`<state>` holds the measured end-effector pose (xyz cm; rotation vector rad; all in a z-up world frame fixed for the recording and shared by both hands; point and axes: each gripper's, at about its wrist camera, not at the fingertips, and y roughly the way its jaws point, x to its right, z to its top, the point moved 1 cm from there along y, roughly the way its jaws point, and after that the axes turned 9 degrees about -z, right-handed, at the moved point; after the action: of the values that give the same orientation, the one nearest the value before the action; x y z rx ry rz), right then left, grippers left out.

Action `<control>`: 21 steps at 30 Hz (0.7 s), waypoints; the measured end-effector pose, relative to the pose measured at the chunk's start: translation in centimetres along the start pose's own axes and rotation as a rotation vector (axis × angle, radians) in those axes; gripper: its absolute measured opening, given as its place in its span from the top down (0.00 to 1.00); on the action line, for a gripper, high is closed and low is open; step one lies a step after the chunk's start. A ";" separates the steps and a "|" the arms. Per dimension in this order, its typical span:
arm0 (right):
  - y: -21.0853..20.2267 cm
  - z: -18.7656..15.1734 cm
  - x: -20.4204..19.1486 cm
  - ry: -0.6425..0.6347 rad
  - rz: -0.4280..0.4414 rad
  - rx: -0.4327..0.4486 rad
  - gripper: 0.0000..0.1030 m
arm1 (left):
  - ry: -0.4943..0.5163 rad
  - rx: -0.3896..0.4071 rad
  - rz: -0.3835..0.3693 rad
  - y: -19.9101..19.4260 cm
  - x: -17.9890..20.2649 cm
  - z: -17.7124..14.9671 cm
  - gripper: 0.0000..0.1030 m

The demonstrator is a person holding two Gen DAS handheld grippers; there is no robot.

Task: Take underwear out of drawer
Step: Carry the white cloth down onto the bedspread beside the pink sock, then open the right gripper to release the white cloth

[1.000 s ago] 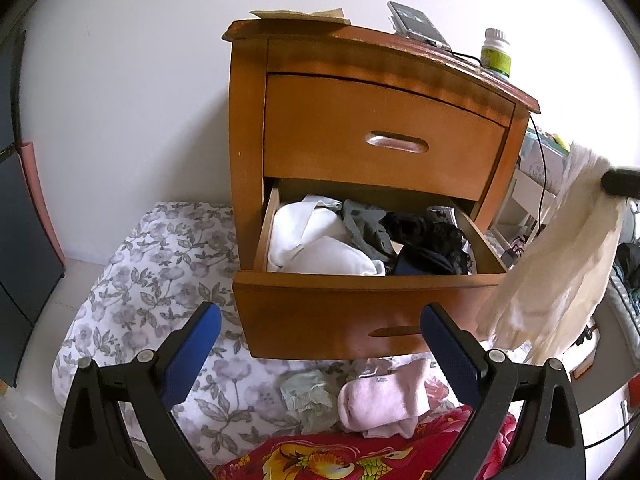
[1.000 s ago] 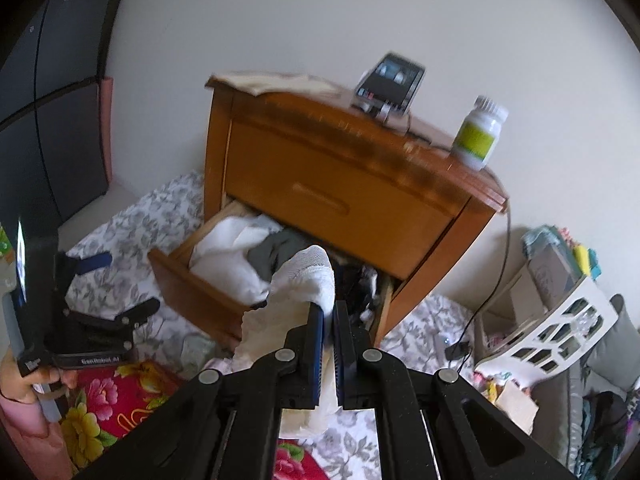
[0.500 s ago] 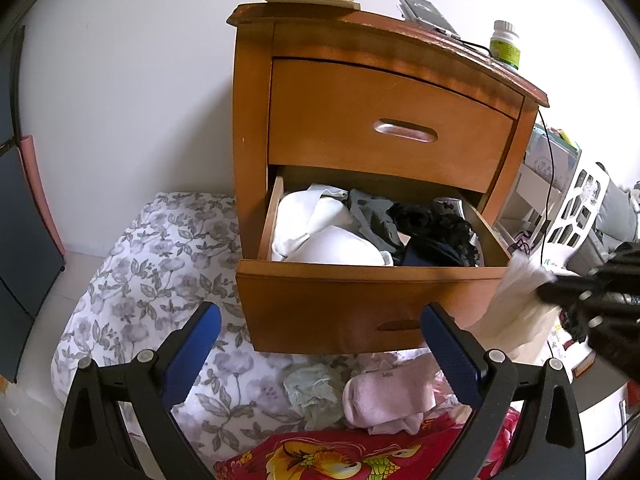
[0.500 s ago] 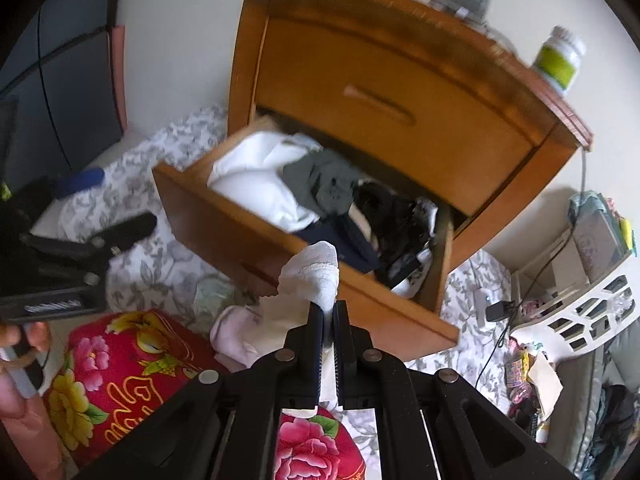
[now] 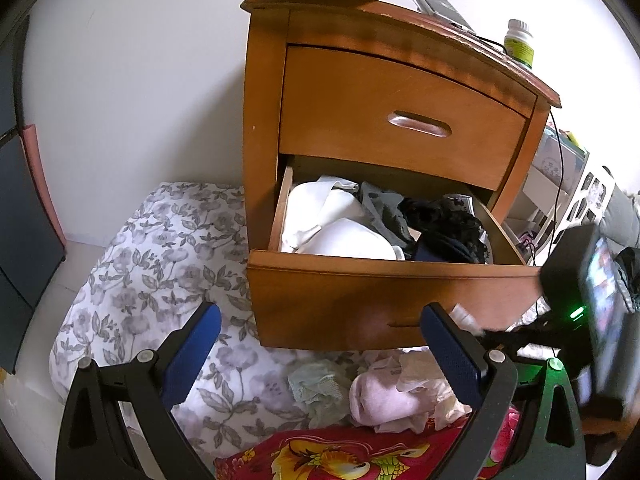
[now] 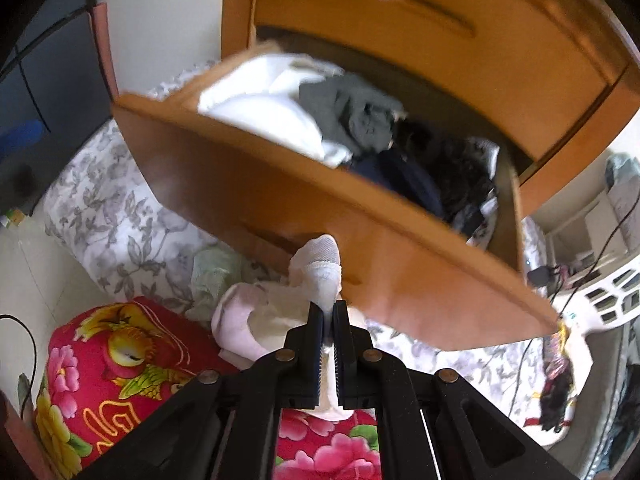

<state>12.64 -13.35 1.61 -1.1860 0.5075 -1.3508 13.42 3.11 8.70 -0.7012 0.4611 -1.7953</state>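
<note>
The cream underwear [image 6: 320, 268], clamped between the closed fingers of the right gripper [image 6: 329, 312], had been lowered from beside the drawer [image 5: 360, 292] to the pile at six o'clock; release was judged next. The left gripper [image 5: 320, 340] was held open, empty.
</note>
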 end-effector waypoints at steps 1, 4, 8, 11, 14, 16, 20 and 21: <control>1.0 -0.3 -0.4 0.000 0.005 -0.023 0.95 | -0.002 -0.001 0.000 0.0 -0.1 0.0 0.03; 2.9 -0.8 -1.0 0.018 0.022 -0.065 0.95 | -0.003 -0.009 0.002 0.2 -0.1 -0.1 0.03; 4.3 -1.5 -1.4 0.051 0.053 -0.095 0.94 | -0.003 -0.017 0.003 0.5 -0.2 -0.2 0.03; 4.5 -1.9 -1.2 0.082 0.082 -0.100 0.94 | -0.004 -0.029 0.005 0.9 -0.3 -0.4 0.03; 4.4 -2.1 -0.8 0.124 0.101 -0.094 0.94 | -0.001 -0.040 0.014 1.1 -0.3 -0.6 0.03; 4.1 -2.3 -0.5 0.159 0.120 -0.086 0.93 | 0.002 -0.049 0.020 1.3 -0.3 -0.7 0.03; 4.1 -2.9 0.3 0.240 0.151 -0.093 0.93 | -0.004 -0.056 0.036 1.7 -0.4 -0.9 0.03; 4.0 -3.1 0.6 0.263 0.155 -0.095 0.92 | -0.007 -0.059 0.041 1.8 -0.4 -0.9 0.03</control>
<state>12.01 -15.75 -2.82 -1.0270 0.8430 -1.3671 14.16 2.92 6.80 -0.7334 0.5215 -1.7466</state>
